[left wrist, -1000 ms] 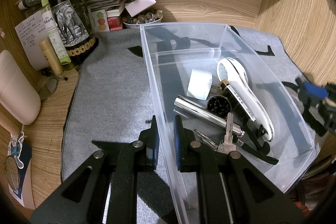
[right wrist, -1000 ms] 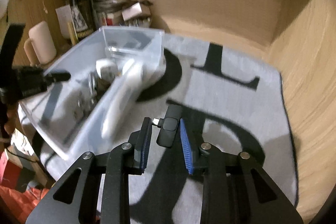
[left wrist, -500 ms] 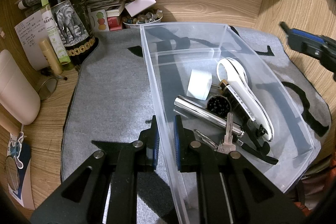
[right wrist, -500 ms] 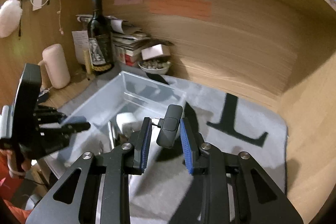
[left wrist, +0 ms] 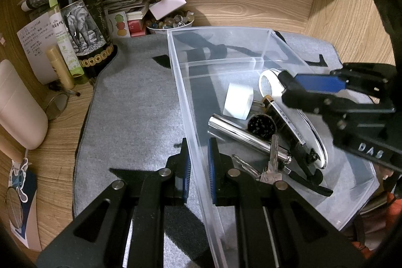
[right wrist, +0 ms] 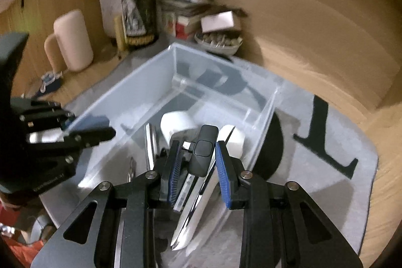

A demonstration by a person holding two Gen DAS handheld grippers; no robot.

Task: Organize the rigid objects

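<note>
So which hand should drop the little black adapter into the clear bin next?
Right. The right gripper already holds the black adapter above the clear bin, while the left gripper is clamped on the bin's wall, steadying it.

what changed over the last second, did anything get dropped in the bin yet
The right gripper carried the black dongle from above the grey mat to over the clear bin; it now shows above the bin's contents in the left wrist view. The dongle is not yet released. The left gripper stayed clamped on the bin's wall, and the contents have not shifted.
</note>
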